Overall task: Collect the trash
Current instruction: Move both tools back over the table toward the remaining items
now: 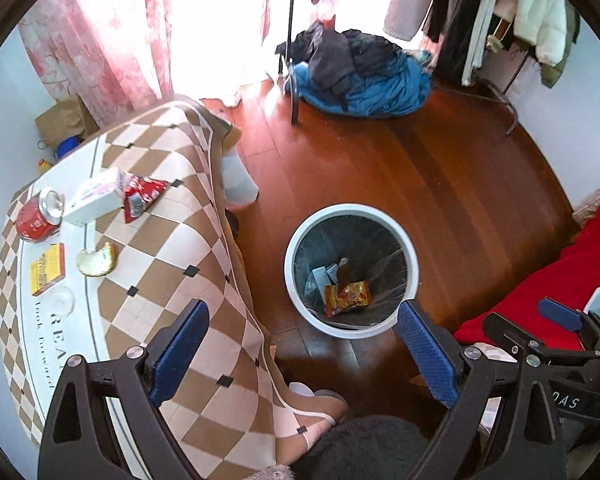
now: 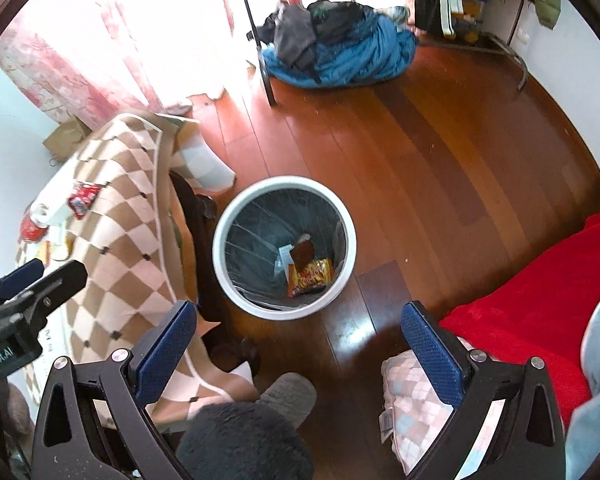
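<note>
The tablecloth (image 1: 188,240) is a brown-and-cream diamond check dotted with small black squares. The bin (image 1: 300,224) has a white rim and dark liner, with an orange-and-yellow wrapper (image 1: 346,298) inside. The floor (image 1: 420,168) is reddish-brown wood, the blanket (image 1: 540,300) bright red.

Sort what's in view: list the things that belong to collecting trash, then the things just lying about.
For the job:
white round bin with dark liner
red drink can
white carton
red crumpled wrapper
yellow-and-red small box
orange snack packet, already binned

Just lying about:
blue bedding heap
red blanket
brown paper bag
</note>
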Available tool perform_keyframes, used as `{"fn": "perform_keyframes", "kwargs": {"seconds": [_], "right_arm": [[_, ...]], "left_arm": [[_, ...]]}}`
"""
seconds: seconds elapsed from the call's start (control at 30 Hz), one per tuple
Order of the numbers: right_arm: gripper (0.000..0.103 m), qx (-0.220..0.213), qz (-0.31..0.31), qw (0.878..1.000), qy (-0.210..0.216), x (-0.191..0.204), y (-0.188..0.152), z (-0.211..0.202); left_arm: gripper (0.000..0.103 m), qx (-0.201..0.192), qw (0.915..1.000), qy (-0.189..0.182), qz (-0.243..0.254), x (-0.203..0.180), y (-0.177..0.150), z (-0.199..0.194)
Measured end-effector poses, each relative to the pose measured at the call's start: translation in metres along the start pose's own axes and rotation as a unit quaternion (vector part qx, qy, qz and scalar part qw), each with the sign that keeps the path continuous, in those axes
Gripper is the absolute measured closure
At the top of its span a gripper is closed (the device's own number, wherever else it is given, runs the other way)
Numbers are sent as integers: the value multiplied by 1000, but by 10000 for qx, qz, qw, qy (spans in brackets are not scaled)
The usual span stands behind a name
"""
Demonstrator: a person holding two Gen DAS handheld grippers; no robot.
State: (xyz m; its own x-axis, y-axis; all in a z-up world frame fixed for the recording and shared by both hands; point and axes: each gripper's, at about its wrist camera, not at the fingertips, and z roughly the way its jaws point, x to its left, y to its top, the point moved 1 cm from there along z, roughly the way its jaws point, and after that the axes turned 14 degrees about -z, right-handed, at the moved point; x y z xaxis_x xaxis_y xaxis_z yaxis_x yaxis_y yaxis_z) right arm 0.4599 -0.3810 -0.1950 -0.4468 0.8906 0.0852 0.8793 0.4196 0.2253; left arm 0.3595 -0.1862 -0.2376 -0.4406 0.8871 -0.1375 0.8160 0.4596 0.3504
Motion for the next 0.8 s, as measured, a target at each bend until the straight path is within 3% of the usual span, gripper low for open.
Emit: {"fn": "perform_keyframes", "kwargs": {"seconds": [0.27, 0.5, 0.63, 0.8], "right_arm": [[0, -427, 106, 9990, 32, 19, -1, -67], [0, -806, 165, 9959, 366, 62, 12, -102], [0, -740, -189, 9951, 622, 118, 35, -89], [0, -333, -765, 9920, 943, 209, 70, -30]], "left_arm": [[7, -350, 9990, -270, -51, 15, -7, -55], [7, -585, 9969, -208, -487, 67, 6, -85], [7, -735, 9931, 94, -911, 122, 20, -83], [3, -678, 9865, 825, -1238, 220, 36, -52]]}}
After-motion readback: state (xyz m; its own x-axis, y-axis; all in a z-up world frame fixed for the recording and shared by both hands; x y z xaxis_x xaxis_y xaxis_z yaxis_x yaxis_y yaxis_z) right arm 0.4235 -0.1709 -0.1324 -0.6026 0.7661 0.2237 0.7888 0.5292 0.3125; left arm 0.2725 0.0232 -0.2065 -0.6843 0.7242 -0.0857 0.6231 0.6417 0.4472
